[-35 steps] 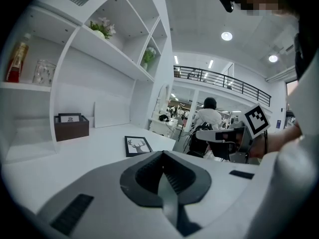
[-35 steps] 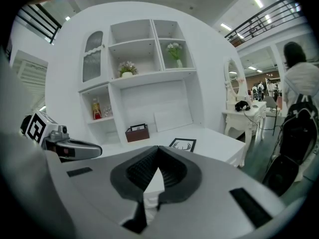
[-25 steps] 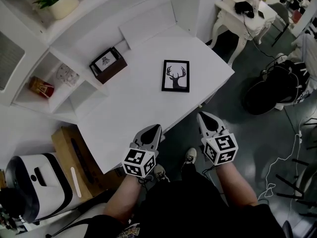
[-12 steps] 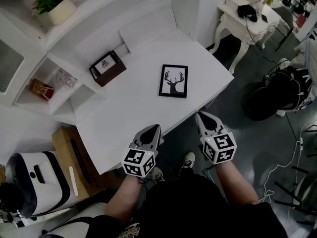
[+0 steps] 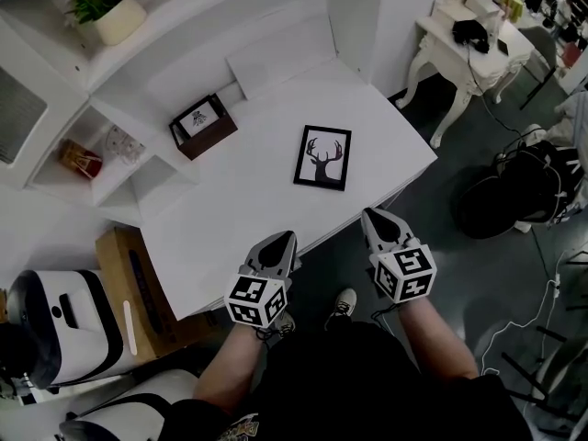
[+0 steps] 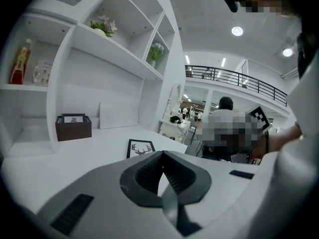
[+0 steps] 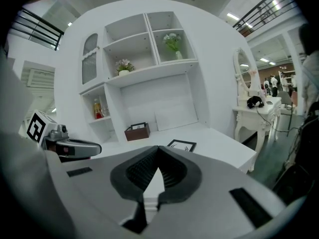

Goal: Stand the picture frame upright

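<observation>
Black-edged, the picture frame [image 5: 322, 157] with its deer print lies flat on the white counter [image 5: 230, 219], toward the right side and well apart from the brown box [image 5: 202, 127] farther back. The 2 claws sit at the counter's near edge, short of the frame. The left claw [image 5: 285, 239] and right claw [image 5: 371, 215] each have jaws pressed together, nothing between them.

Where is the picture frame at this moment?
In the head view the picture frame lies flat near the middle of the white desk, to the right of the brown box.
</observation>
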`<state>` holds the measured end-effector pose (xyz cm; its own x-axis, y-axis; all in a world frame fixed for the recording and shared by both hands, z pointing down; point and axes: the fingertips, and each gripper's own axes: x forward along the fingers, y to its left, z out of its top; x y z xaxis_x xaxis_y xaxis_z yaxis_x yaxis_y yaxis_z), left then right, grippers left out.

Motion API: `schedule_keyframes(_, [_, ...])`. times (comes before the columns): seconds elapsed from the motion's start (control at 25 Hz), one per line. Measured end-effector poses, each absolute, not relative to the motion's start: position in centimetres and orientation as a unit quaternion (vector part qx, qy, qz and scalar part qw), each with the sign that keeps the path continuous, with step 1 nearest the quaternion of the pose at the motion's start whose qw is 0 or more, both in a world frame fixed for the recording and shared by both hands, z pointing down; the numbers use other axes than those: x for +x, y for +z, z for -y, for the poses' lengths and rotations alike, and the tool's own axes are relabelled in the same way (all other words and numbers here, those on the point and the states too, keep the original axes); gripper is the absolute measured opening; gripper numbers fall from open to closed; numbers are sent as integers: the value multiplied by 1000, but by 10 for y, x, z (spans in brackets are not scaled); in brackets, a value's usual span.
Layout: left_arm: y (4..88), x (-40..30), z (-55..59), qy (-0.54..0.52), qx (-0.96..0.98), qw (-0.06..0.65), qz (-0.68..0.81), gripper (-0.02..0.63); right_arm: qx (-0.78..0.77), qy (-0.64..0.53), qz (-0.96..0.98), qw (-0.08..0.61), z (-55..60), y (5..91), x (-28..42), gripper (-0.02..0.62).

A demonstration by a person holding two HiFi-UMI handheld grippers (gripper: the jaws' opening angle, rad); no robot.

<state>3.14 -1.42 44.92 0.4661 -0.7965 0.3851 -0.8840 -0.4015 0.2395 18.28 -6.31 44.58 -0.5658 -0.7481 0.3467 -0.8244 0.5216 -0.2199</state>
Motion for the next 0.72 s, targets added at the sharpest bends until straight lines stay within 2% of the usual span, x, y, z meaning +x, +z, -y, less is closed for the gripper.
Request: schedule_keyframes(0.72, [454, 55, 46, 121, 815, 206, 528, 3, 426, 191, 878, 109, 93, 452, 205, 3])
